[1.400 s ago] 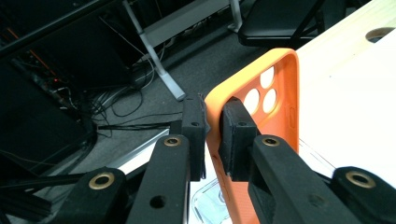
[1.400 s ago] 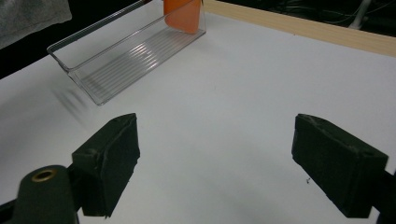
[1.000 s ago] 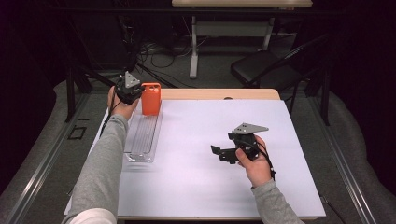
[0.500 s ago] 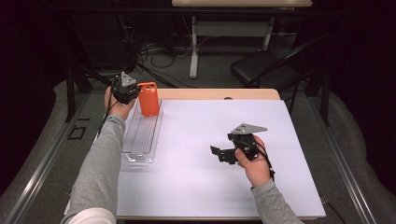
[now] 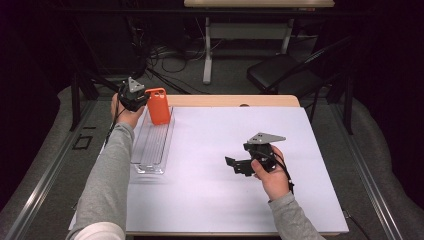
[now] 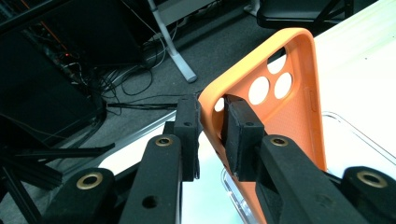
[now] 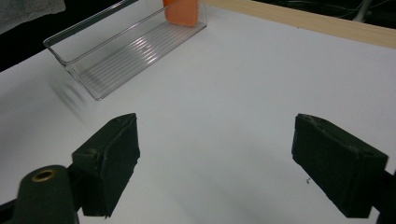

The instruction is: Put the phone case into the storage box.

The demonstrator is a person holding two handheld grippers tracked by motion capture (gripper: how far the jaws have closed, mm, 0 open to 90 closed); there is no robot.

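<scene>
Orange phone case (image 6: 275, 107) stood upright at far end of clear tray (image 5: 150, 150), far left of table. Left gripper (image 6: 210, 135) jaws just easing apart, case edge between them, barely gripped. Best withdraw slowly so it stays standing. Right gripper (image 7: 215, 163) wide open, empty.

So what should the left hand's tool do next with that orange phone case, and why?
Probably open a little wider, then back away. The left tool has just been opening its jaws, with the edge of the orange phone case between them, barely pinched. The case stands upright at the far end of the clear tray, so it looks ready to be let go.
</scene>
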